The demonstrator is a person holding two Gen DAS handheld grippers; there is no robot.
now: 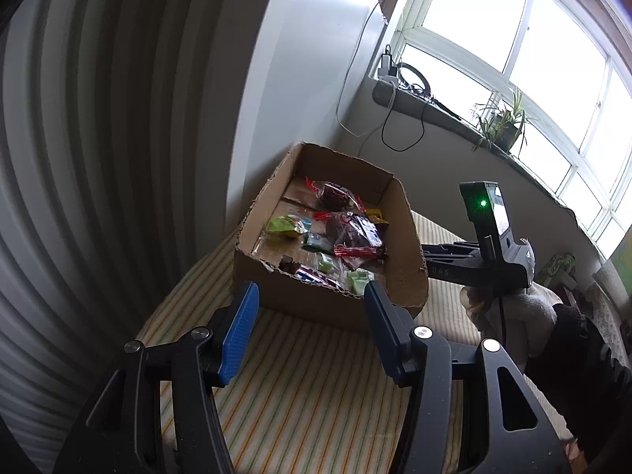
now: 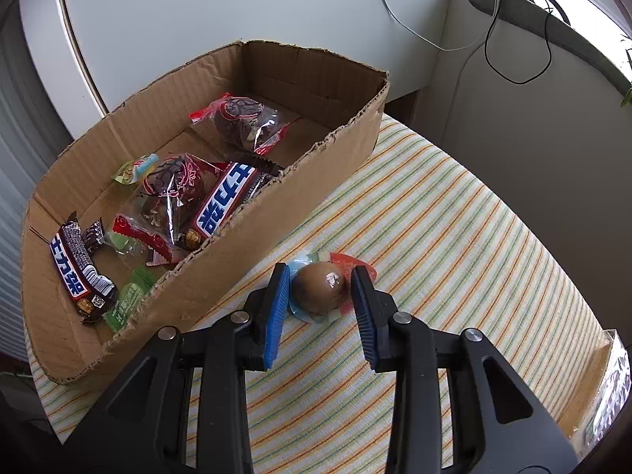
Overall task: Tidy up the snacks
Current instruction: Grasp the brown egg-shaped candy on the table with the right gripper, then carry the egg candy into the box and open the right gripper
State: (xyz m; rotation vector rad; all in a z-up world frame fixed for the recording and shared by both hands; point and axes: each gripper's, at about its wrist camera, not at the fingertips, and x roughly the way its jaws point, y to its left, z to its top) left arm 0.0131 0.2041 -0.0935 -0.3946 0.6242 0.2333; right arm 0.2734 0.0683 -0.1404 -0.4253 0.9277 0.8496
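A cardboard box [image 2: 245, 260] holds several wrapped snacks: chocolate bars [image 2: 225, 201], dark buns in clear wrap [image 2: 245, 118] and small green packets [image 2: 126, 296]. The box also shows in the left wrist view [image 1: 403, 229]. A packaged brown egg [image 2: 320, 288] lies on the striped cloth just outside the box. My right gripper [image 2: 320, 290] is open with its fingers on either side of the egg, a small gap showing on the right. My left gripper [image 1: 310, 304] is open and empty, in front of the box's near wall. The right gripper's body [image 1: 493, 237] shows to the right of the box.
A striped cloth [image 2: 454, 237] covers the table. A white wall and cables [image 2: 513, 39] stand behind the box. A window sill with a plant [image 1: 501, 126] runs at the right. A clear packet [image 2: 608, 387] lies at the table's right edge.
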